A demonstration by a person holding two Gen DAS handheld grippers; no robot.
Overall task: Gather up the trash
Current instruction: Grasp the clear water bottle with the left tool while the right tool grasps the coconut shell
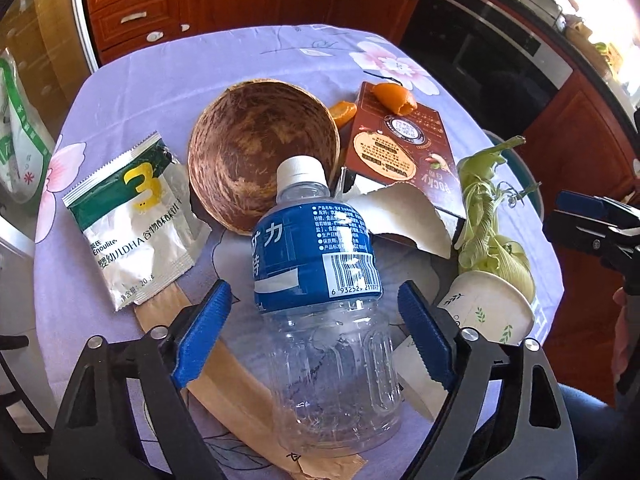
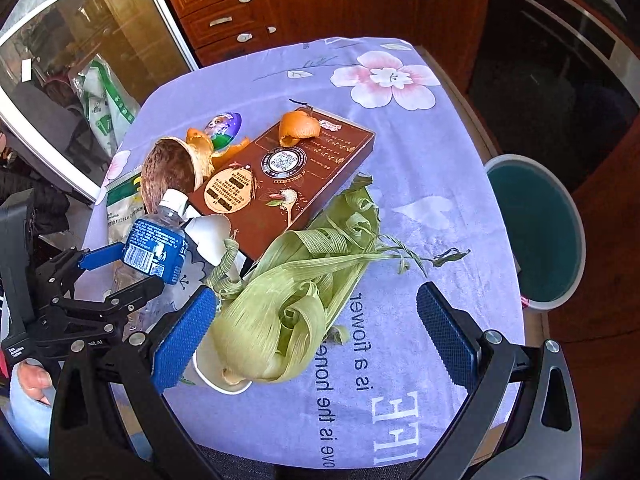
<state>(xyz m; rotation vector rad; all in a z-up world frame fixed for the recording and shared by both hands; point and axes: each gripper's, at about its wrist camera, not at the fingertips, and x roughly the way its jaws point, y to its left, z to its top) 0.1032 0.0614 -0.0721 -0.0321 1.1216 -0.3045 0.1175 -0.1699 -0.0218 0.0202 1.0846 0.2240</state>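
Observation:
A clear plastic bottle (image 1: 320, 280) with a blue label and white cap lies on the table between the fingers of my left gripper (image 1: 312, 332). The jaws stand open, with a gap on the left side and the right pad close to the bottle. My right gripper (image 2: 318, 296) is open above a bundle of green corn husk (image 2: 288, 296), which rests in a tipped paper cup (image 2: 216, 376); its left pad is beside the cup. Other trash: a foil sachet (image 1: 136, 216), orange peel (image 1: 394, 98) and a brown paper sleeve (image 1: 228, 400) under the bottle.
A coconut-shell bowl (image 1: 256, 152) and a brown flat box (image 1: 404, 140) lie just behind the bottle. A round bin (image 2: 536, 232) with a teal inside stands on the floor off the table's right edge. The floral tablecloth (image 2: 420, 200) is bare at the right. Wooden cabinets (image 2: 224, 20) stand behind.

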